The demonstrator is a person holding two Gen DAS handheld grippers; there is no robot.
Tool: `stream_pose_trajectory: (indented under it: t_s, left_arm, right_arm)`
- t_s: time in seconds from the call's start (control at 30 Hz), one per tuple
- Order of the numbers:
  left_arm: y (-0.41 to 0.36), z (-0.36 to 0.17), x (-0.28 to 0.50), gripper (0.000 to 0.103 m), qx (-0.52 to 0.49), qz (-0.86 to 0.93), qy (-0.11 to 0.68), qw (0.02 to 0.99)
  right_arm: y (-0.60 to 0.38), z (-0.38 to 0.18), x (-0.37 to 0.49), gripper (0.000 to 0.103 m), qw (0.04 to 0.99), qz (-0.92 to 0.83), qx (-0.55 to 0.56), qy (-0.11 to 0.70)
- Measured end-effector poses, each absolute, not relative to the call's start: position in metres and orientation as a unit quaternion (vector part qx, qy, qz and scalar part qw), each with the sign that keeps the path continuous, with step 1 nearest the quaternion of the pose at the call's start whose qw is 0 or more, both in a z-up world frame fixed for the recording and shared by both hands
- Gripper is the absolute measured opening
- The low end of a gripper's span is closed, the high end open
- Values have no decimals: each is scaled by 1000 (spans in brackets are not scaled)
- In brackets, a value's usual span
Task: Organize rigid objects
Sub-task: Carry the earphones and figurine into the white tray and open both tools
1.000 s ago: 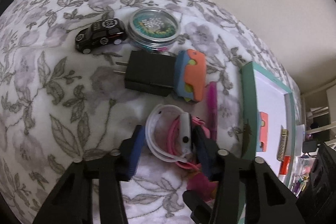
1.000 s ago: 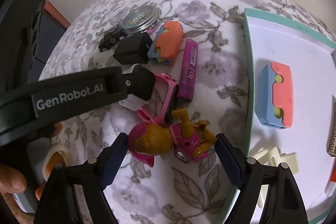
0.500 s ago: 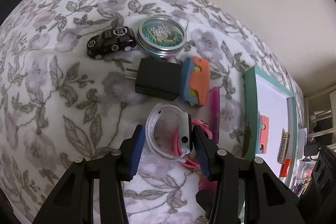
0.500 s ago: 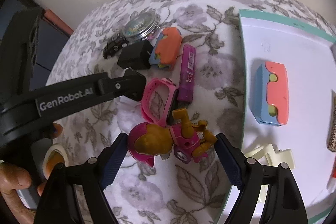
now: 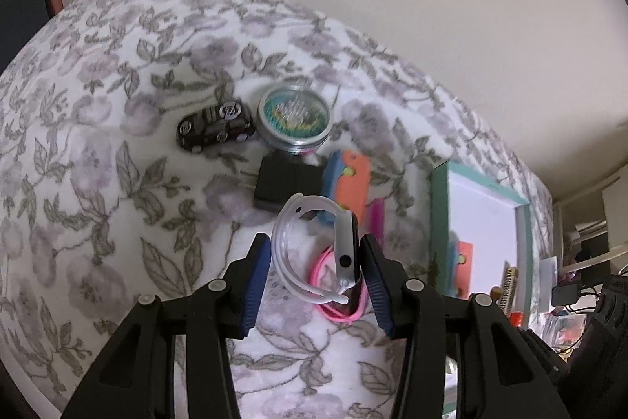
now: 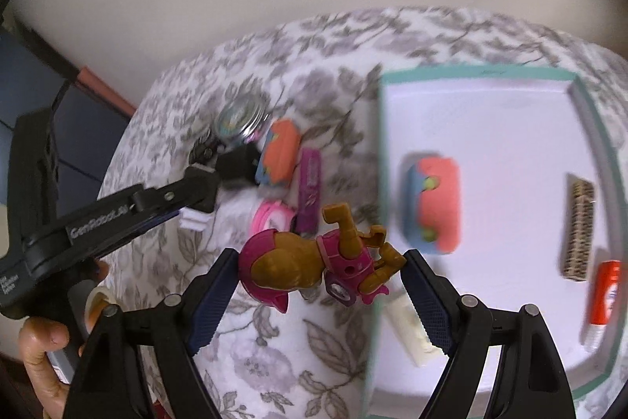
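The white watch [image 5: 314,250] sits clamped between the left gripper [image 5: 316,285]'s narrow jaws, above the floral cloth [image 5: 117,183] and a pink watch [image 5: 333,301]. The toy pup [image 6: 314,262] is gripped crosswise in the right gripper [image 6: 318,301]'s wide jaws, just left of the tray [image 6: 490,77].

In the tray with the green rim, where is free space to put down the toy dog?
The tray is bare across its far half, beyond the blue-and-coral block. Its right side is crowded by a studded strip and an orange tube; a cream piece fills the near left corner.
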State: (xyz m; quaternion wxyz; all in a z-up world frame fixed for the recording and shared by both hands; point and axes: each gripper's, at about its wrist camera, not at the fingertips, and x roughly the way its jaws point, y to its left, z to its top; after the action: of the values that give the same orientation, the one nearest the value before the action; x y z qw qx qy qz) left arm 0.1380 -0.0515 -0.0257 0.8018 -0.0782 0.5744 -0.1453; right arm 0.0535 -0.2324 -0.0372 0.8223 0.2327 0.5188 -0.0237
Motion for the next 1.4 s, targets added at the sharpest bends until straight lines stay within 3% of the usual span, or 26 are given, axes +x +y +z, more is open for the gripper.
stream_pose_trajectory:
  t_s: [0.37,0.93,1.4]
  left_arm:
    - [-89,10,121,48,-61,-190,536,820]
    - [-199,10,54,49,49,-299,512,804]
    - [-238,-29,34,49,105,-310,526,785]
  right_arm:
    - [-298,-6,19,85,831,-115,259,478]
    - [-375,16,-37,85,815,-239,269,455]
    - [-378,-33,-31,85,781,-240,272,508]
